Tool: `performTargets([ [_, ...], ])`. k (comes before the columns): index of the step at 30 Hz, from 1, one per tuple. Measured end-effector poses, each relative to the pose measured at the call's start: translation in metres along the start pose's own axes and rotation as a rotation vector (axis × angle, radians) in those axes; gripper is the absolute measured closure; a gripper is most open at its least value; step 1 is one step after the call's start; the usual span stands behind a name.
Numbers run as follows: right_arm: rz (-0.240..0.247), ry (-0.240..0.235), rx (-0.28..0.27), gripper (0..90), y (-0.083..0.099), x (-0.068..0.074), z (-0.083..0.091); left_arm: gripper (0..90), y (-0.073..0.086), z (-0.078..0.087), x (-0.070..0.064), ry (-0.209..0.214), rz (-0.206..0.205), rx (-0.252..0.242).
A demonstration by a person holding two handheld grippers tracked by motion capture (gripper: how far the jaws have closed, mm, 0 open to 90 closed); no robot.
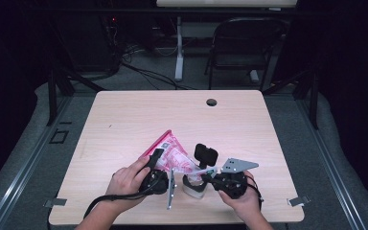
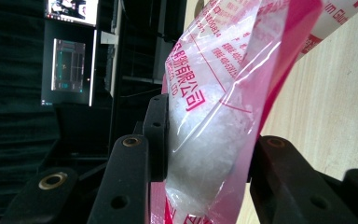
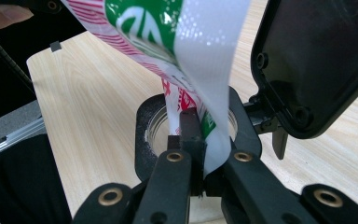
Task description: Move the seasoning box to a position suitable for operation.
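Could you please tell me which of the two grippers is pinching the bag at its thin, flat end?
The right gripper: its jaws pinch the flat white edge of the bag above the jar. The left gripper clamps the crystal-filled part.

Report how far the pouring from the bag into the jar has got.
Done: the black hinged lid stands open. In hand: the left gripper clamps the red-printed clear plastic bag of white crystals, and the right gripper pinches its lower corner over the mouth of the black-rimmed clear jar. Left: the crystals sit in the bag; whether any are falling cannot be told.
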State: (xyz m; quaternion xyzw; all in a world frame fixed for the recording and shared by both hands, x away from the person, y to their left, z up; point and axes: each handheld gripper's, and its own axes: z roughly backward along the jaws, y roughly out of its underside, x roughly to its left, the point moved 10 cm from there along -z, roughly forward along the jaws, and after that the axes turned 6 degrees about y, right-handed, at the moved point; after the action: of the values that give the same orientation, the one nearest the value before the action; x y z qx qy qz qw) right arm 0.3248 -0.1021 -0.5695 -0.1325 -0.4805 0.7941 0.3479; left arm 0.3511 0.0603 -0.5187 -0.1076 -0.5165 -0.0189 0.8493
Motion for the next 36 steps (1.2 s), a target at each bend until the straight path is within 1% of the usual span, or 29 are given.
performTargets([
  [6,0.007,0.004,0.008,90.0,0.0011,-0.0004,-0.0001,67.9,-0.0004,0.0003,-0.0001,-0.001,-0.009,0.001],
  [9,0.005,0.003,0.006,90.0,0.0010,-0.0001,-0.0003,67.9,-0.0014,0.0004,0.0010,-0.008,-0.026,-0.002],
  [12,0.007,0.004,0.008,90.0,0.0015,0.0000,-0.0006,68.0,-0.0015,0.0010,0.0020,-0.009,-0.042,0.006],
  [13,0.007,0.003,0.007,90.0,0.0015,0.0004,-0.0007,68.0,-0.0020,0.0006,0.0028,-0.015,-0.051,0.001],
  [16,0.010,0.005,0.010,90.0,0.0019,0.0003,-0.0009,68.0,-0.0028,0.0011,0.0031,-0.020,-0.060,0.005],
  [22,0.013,0.009,0.016,90.0,0.0030,-0.0003,-0.0010,68.1,-0.0038,0.0015,0.0035,-0.024,-0.070,0.008],
  [26,0.008,0.008,0.010,90.0,0.0029,0.0002,-0.0019,68.1,-0.0050,0.0025,0.0050,-0.037,-0.085,0.011],
  [32,0.007,0.011,0.012,90.0,0.0035,-0.0002,-0.0018,68.2,-0.0061,0.0030,0.0049,-0.033,-0.095,0.015],
  [33,0.007,0.009,0.012,90.0,0.0036,-0.0001,-0.0018,68.2,-0.0066,0.0033,0.0057,-0.040,-0.098,0.012],
  [36,0.007,0.009,0.014,90.0,0.0038,-0.0003,-0.0017,68.2,-0.0074,0.0037,0.0061,-0.043,-0.102,0.011],
])
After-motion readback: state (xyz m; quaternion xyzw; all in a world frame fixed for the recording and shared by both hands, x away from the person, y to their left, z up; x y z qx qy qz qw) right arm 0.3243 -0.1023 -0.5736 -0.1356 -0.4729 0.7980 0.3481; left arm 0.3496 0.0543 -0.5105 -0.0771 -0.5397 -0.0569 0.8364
